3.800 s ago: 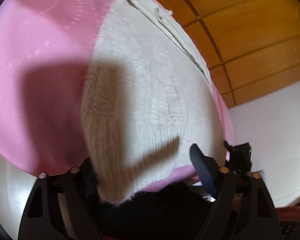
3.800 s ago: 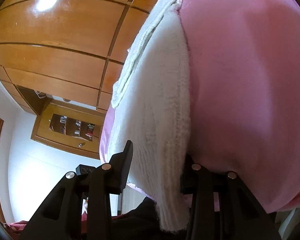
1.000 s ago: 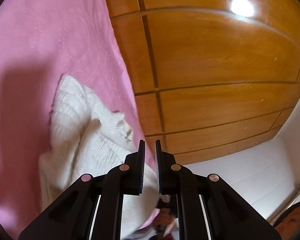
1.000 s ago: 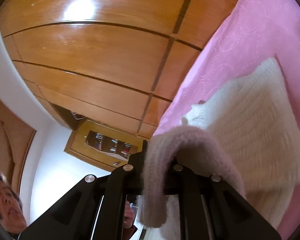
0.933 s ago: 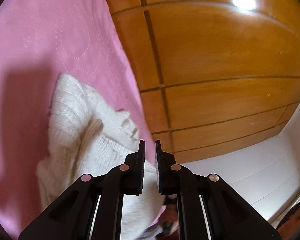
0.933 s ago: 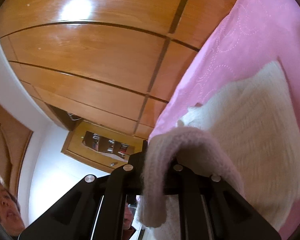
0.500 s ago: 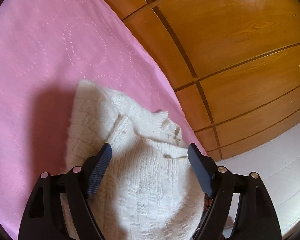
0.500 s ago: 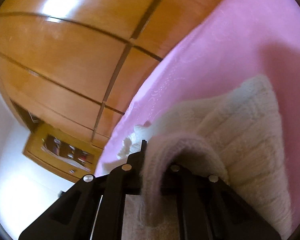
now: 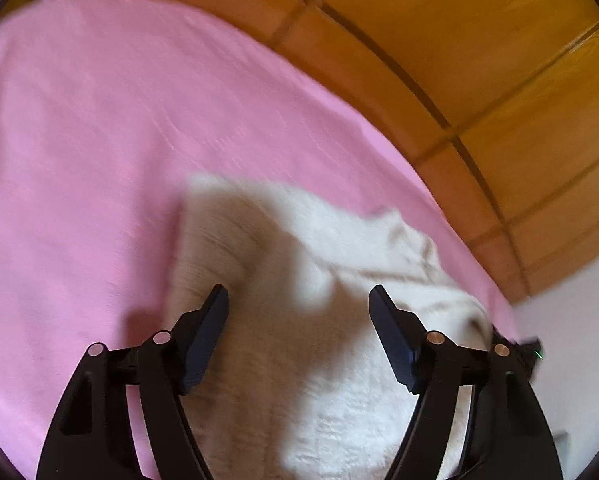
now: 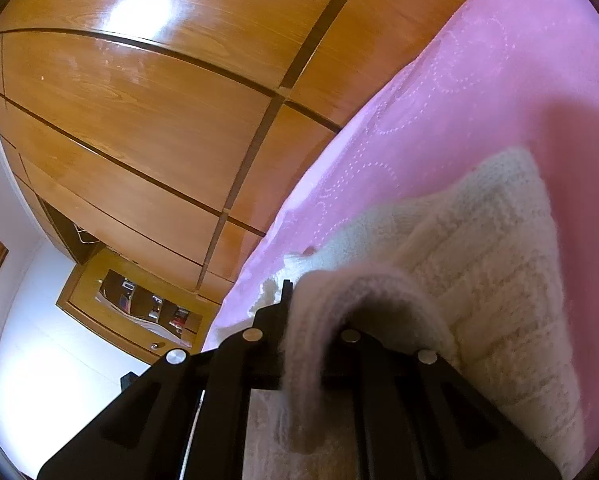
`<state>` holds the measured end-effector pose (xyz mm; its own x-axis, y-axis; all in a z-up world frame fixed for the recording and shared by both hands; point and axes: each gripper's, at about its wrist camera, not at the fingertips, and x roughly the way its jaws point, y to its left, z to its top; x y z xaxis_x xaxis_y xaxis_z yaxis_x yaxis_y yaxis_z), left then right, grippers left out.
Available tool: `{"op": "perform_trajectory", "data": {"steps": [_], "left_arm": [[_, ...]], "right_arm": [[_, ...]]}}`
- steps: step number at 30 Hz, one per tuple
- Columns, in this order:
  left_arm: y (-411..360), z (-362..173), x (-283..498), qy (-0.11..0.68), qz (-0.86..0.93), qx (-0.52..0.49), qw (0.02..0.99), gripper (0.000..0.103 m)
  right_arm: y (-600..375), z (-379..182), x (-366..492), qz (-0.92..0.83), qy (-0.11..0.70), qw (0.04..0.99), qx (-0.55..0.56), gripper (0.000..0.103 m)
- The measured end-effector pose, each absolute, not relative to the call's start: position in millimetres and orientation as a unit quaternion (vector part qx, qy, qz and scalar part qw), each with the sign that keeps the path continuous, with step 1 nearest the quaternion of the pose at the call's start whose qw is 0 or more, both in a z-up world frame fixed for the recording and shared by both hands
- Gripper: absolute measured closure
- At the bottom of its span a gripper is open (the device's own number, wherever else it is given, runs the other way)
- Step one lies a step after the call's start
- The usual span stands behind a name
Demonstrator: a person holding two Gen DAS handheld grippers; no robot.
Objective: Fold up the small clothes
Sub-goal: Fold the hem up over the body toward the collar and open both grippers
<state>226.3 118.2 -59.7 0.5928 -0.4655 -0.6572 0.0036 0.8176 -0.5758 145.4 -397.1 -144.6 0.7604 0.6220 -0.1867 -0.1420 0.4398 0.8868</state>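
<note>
Gripping knit sweater [image 10: 499, 264] | right hand-held gripper [image 10: 299, 320] clamped | left hand-held gripper [image 9: 298, 300] wide, closing slightly

No readable text, labels or numbers anywhere.

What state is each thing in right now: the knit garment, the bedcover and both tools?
Cream knitted sweater: partly folded, lying on the cover, one fold lifted.
Pink quilted bedcover: spread flat under the sweater.
Left tool: jaws apart over the sweater after closing slightly, gripping nothing.
Right tool: shut on a fold of the sweater draped over its fingers.
</note>
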Motion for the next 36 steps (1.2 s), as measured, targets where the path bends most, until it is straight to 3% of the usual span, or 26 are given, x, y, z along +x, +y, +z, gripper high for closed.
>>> {"op": "perform_trajectory", "data": {"steps": [5, 7, 8, 10, 15, 19, 22, 26, 28, 29, 30, 33, 36], "left_arm": [[101.2, -63.8, 233.1, 0.461, -0.160, -0.206, 0.848, 0.031], [87.6, -68.0, 235.6, 0.473, -0.159, -0.142, 0.855, 0.057], [83.2, -70.2, 236.4, 0.480, -0.155, -0.115, 0.856, 0.085], [86.6, -66.9, 235.0, 0.481, -0.162, -0.120, 0.853, 0.092], [100.8, -16.1, 231.8, 0.423, -0.173, -0.137, 0.879, 0.093], [116.5, 13.3, 236.0, 0.367, -0.150, -0.130, 0.909, 0.097], [121.0, -6.3, 253.8, 0.381, -0.125, -0.151, 0.903, 0.097], [108.4, -63.6, 272.0, 0.428, -0.082, -0.154, 0.887, 0.097], [113.8, -91.9, 269.0, 0.421, -0.078, -0.184, 0.885, 0.097], [118.7, -92.1, 265.3, 0.407, -0.082, -0.200, 0.887, 0.096], [122.7, -91.0, 264.0, 0.403, -0.087, -0.213, 0.886, 0.095], [132.7, -93.3, 258.3, 0.396, -0.097, -0.242, 0.881, 0.095], [130.2, -95.0, 255.8, 0.389, -0.101, -0.254, 0.880, 0.095]], "right_arm": [[-396.7, -144.2, 143.9, 0.241, 0.250, 0.810, 0.473, 0.095], [-395.9, -143.3, 144.3, 0.241, 0.249, 0.810, 0.473, 0.095], [-395.5, -143.1, 145.2, 0.241, 0.249, 0.810, 0.473, 0.095], [-395.0, -143.2, 148.5, 0.240, 0.250, 0.810, 0.473, 0.095], [-397.7, -143.1, 155.2, 0.219, 0.278, 0.796, 0.491, 0.097], [-412.9, -146.5, 160.9, 0.213, 0.276, 0.743, 0.571, 0.096], [-425.8, -154.8, 167.1, 0.205, 0.263, 0.708, 0.622, 0.095], [-425.4, -158.1, 173.5, 0.202, 0.261, 0.726, 0.604, 0.094], [-421.7, -153.5, 172.3, 0.212, 0.241, 0.758, 0.568, 0.088], [-420.3, -151.2, 169.7, 0.219, 0.225, 0.769, 0.557, 0.078], [-420.8, -149.2, 164.3, 0.231, 0.191, 0.776, 0.555, 0.060], [-431.0, -148.7, 151.3, 0.226, 0.123, 0.777, 0.574, 0.037], [-444.1, -144.7, 147.5, 0.164, 0.130, 0.779, 0.591, 0.041]]}}
